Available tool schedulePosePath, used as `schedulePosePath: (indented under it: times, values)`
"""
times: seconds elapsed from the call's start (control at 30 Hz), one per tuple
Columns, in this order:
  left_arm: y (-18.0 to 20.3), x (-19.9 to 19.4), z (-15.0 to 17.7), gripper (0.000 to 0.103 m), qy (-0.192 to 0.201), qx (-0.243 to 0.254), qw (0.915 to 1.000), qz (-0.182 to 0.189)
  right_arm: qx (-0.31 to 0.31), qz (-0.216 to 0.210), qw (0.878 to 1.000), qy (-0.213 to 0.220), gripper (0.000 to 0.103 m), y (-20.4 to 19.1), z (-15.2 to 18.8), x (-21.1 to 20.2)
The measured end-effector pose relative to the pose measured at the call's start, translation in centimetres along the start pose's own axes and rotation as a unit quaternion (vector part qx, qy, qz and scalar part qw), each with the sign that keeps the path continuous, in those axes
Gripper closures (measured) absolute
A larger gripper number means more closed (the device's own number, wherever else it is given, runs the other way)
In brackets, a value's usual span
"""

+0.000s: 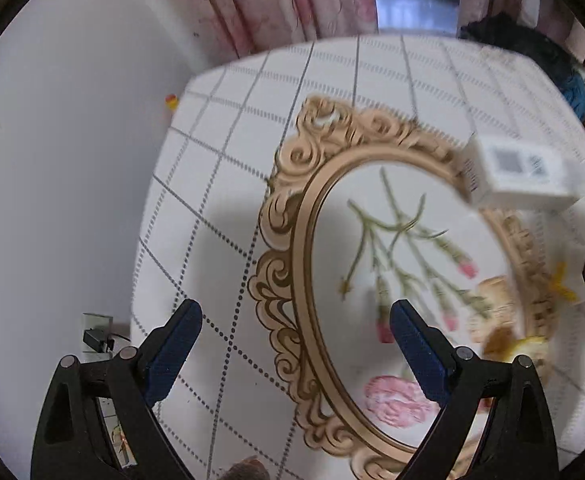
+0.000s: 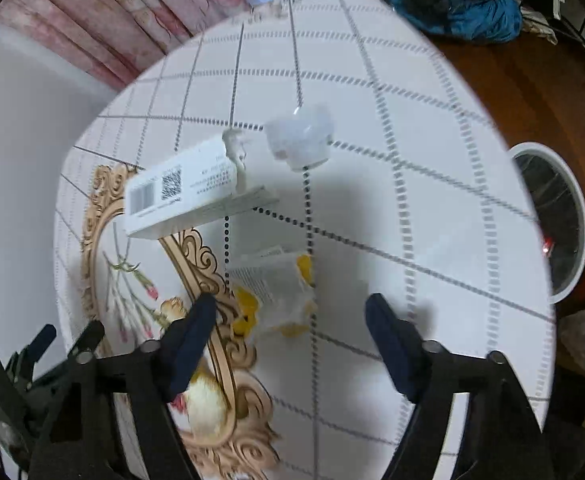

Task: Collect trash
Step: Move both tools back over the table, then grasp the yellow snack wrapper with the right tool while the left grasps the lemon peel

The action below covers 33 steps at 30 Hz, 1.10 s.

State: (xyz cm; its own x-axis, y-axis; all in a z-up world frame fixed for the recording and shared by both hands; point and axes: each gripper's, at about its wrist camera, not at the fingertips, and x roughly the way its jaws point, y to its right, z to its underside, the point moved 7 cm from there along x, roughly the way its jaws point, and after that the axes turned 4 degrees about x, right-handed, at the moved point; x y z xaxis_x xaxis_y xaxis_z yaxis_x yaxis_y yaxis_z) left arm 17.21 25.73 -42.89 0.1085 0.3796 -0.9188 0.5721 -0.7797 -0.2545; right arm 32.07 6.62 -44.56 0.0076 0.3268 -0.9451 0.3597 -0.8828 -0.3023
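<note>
A white cardboard box (image 2: 180,192) with a barcode and QR code lies on the round table (image 2: 432,160); it also shows in the left wrist view as the white box (image 1: 520,172) at the right. Beside it sits a crumpled clear plastic piece (image 2: 300,140). A clear wrapper with yellow print (image 2: 280,292) lies just ahead of my right gripper (image 2: 290,310), which is open and hovers over it. My left gripper (image 1: 294,316) is open above the printed gold oval frame (image 1: 292,240), holding nothing.
A white round bin (image 2: 564,220) stands on the wooden floor (image 2: 532,80) past the table's right edge. Dark and blue clothes (image 2: 460,4) are piled beyond the table. A white wall (image 1: 52,160) and pink curtains (image 1: 284,0) are on the left.
</note>
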Motion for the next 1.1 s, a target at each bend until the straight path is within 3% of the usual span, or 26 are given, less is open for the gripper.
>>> schedulePosePath:
  times: [0.03, 0.07, 0.1, 0.13, 0.23, 0.37, 0.57, 0.73, 0.77, 0.8, 0.83, 0.87, 0.9, 1.1]
  values:
    - [0.2, 0.8, 0.0, 0.007, -0.004, 0.002, 1.0000, 0.003, 0.000, 0.002, 1.000, -0.002, 0.038, -0.1, 0.1, 0.3]
    - [0.3, 1.1, -0.1, 0.007, -0.008, 0.004, 0.9999, 0.006, -0.008, 0.008, 1.000, 0.016, 0.048, -0.6, 0.0, 0.1]
    - [0.5, 1.5, 0.0, 0.007, -0.010, 0.005, 0.9999, 0.012, -0.021, 0.002, 1.000, 0.015, 0.074, -1.3, 0.1, 0.3]
    - [0.7, 1.7, 0.0, 0.007, -0.013, 0.007, 0.9997, 0.019, -0.028, 0.005, 1.000, 0.011, 0.076, -1.5, 0.2, 0.5]
    - [1.4, 1.7, 0.3, 0.007, -0.013, 0.011, 0.9989, 0.044, -0.050, 0.014, 0.998, 0.029, 0.081, -1.4, 0.6, 0.3]
    - [2.5, 0.1, 0.9, 0.007, -0.002, 0.010, 0.9963, 0.085, -0.033, 0.009, 0.998, 0.043, 0.081, 1.3, 0.7, -1.6]
    - [7.0, -2.6, 1.3, 0.008, 0.012, 0.037, 0.9844, 0.171, -0.002, 0.024, 0.998, 0.050, 0.081, 7.3, 1.9, -4.2]
    - [11.1, -2.2, 1.3, 0.008, 0.009, 0.080, 0.9781, 0.192, 0.019, 0.024, 0.998, 0.048, 0.081, 10.4, 2.5, -3.6]
    - [11.7, -2.0, 1.4, 0.013, 0.007, 0.086, 0.9778, 0.191, 0.020, 0.019, 0.998, 0.052, 0.081, 10.4, 2.6, -3.6]
    - [12.3, -1.6, 1.5, 0.037, 0.005, 0.093, 0.9779, 0.187, 0.019, 0.019, 0.998, 0.055, 0.081, 10.3, 2.8, -3.5]
    - [12.5, -1.5, 1.6, 0.050, 0.001, 0.095, 0.9793, 0.179, 0.016, 0.024, 0.998, 0.058, 0.081, 10.3, 2.8, -3.6]
    - [12.7, -1.7, 1.5, 0.057, 0.014, 0.098, 0.9806, 0.169, 0.014, 0.026, 0.998, 0.059, 0.081, 10.2, 2.9, -3.5]
    - [12.8, -1.9, 1.5, 0.073, 0.018, 0.100, 0.9802, 0.170, 0.014, 0.027, 0.998, 0.059, 0.081, 10.2, 3.0, -3.4]
    - [11.9, -2.7, 1.8, 0.084, 0.041, 0.096, 0.9843, 0.142, 0.015, 0.022, 0.998, 0.060, 0.082, 10.1, 3.2, -3.7]
